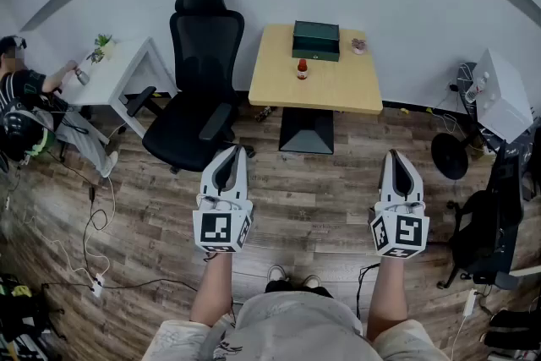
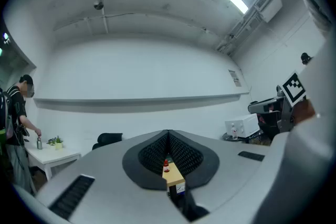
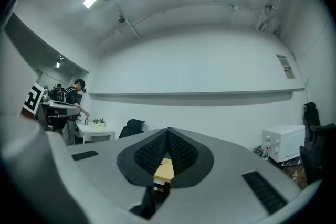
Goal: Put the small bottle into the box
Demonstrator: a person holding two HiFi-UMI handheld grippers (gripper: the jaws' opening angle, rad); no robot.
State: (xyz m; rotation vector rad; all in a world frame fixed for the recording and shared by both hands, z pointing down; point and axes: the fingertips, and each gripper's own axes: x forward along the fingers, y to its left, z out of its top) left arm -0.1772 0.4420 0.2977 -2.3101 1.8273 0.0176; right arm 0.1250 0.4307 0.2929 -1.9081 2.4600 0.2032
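Note:
A small red bottle (image 1: 302, 68) stands upright on the light wooden table (image 1: 338, 84), just in front of a dark green box (image 1: 316, 40) at the table's far edge. Both grippers hang over the wooden floor, well short of the table. My left gripper (image 1: 230, 155) is shut with nothing in it, and so is my right gripper (image 1: 395, 158). In the left gripper view the bottle (image 2: 166, 166) and table (image 2: 175, 178) show far off, below the closed tips of the left gripper (image 2: 168, 135). The right gripper view shows only the table (image 3: 165, 169) beyond the right gripper (image 3: 168, 131).
A black office chair (image 1: 196, 89) stands left of the table. Further left is a white desk (image 1: 118, 72) with a person (image 1: 21, 110) beside it. A white appliance (image 1: 499, 93) and dark gear sit at the right. Cables (image 1: 91, 220) trail over the floor at the left.

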